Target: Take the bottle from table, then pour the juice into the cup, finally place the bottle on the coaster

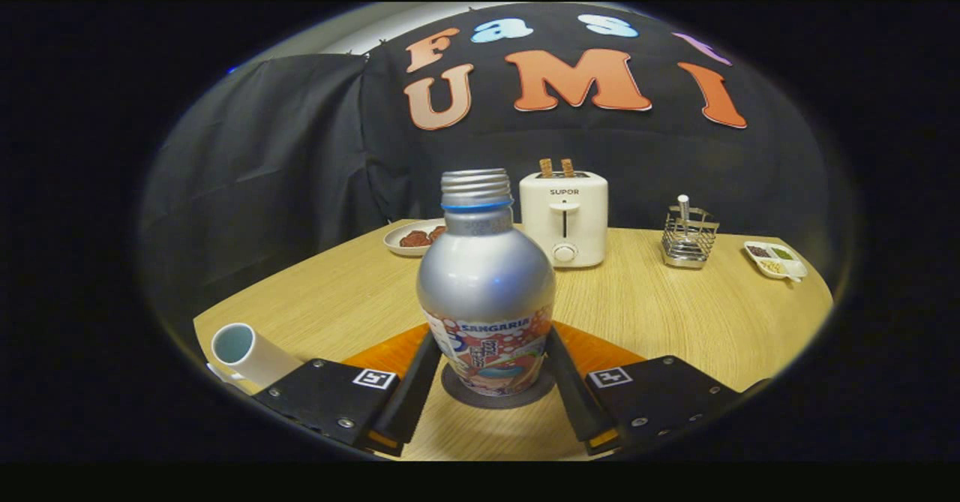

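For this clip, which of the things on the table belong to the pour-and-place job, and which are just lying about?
Part of the job:
bottle, upright on the coaster, between the fingers of the gripper, which look to touch its sides
cup, white, beside the near finger block

Lying about:
toaster with toast in its slots
plate of brown food
wire rack
divided dish

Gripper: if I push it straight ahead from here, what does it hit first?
The bottle. It stands on the dark coaster between the gripper fingers, which look to touch its sides. Straight on, it would meet the gripper's inner body; the toaster stands well beyond.
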Tool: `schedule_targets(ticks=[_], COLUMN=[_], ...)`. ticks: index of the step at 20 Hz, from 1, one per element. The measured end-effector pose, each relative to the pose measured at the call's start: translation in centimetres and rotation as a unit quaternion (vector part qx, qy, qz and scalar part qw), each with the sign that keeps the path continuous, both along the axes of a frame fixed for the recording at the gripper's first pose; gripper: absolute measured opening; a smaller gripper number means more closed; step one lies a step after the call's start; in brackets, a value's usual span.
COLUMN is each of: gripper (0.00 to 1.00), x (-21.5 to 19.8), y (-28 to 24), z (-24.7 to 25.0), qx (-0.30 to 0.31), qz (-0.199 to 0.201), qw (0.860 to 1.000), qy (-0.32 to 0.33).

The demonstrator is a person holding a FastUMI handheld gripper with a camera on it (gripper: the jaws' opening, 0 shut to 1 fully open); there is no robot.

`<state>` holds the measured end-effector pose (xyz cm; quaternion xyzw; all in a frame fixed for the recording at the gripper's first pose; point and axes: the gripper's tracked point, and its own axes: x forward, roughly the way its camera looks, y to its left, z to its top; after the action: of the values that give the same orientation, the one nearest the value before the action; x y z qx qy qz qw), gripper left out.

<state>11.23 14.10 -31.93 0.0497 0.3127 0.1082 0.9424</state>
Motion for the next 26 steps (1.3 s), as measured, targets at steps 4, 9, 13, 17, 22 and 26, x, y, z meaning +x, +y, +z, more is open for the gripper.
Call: schedule_targets(ticks=[4, 9, 13, 17, 22, 26], gripper=[0.87, 0.97, 0.97, 0.97, 0.96, 0.96], x=[-0.6, -0.9, -2.0, -3.9, -6.8, -8.2], y=[-0.7, -2.1, -2.7, -2.6, -3.3, -6.2], z=[0.1, 2.9, 5.7, 9.7, 15.1, 19.0], qx=[-0.012, -0.022, -0.047, -0.035, -0.003, -0.008], qz=[0.004, -0.010, -0.009, -0.014, -0.035, -0.072], qw=[1.000, 0.999, 0.997, 0.995, 0.988, 0.980], qy=[0.010, -0.028, -0.058, -0.096, -0.149, -0.184])
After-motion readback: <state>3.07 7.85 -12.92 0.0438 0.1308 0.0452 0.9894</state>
